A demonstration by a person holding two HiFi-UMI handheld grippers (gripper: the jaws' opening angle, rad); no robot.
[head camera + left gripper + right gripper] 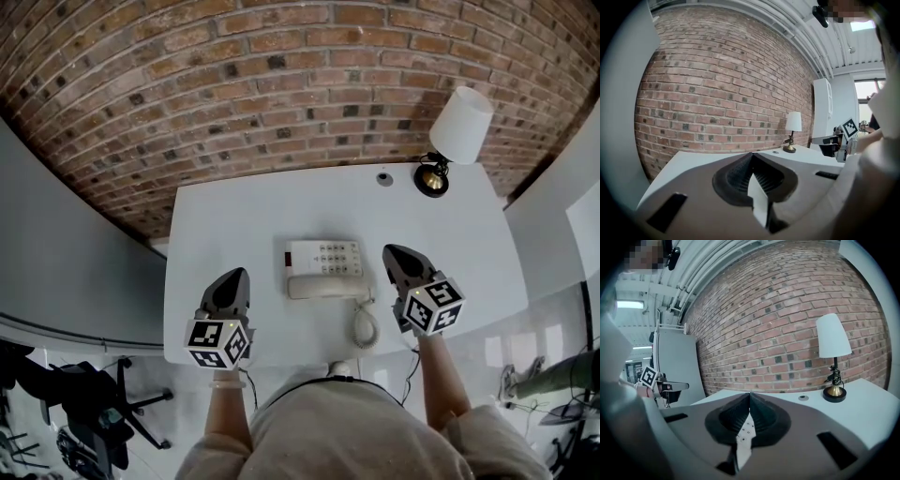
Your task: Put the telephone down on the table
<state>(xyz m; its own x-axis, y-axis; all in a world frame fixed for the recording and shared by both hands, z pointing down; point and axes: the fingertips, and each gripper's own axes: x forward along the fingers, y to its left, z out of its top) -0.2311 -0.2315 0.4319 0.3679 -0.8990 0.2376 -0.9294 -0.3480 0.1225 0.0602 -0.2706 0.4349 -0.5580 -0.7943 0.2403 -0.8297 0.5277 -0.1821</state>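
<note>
A white telephone lies on the white table, its handset resting along the near side and its coiled cord trailing toward the table's front edge. My left gripper hovers left of the phone, shut and empty. To the phone's right, my right gripper is likewise shut with nothing in it. In the left gripper view the left gripper has its jaws together; the right gripper looks the same in its own view. Neither gripper touches the phone.
A lamp with a white shade stands at the table's far right corner, with a small round disc beside it. A brick wall runs behind the table. An office chair stands on the floor at lower left.
</note>
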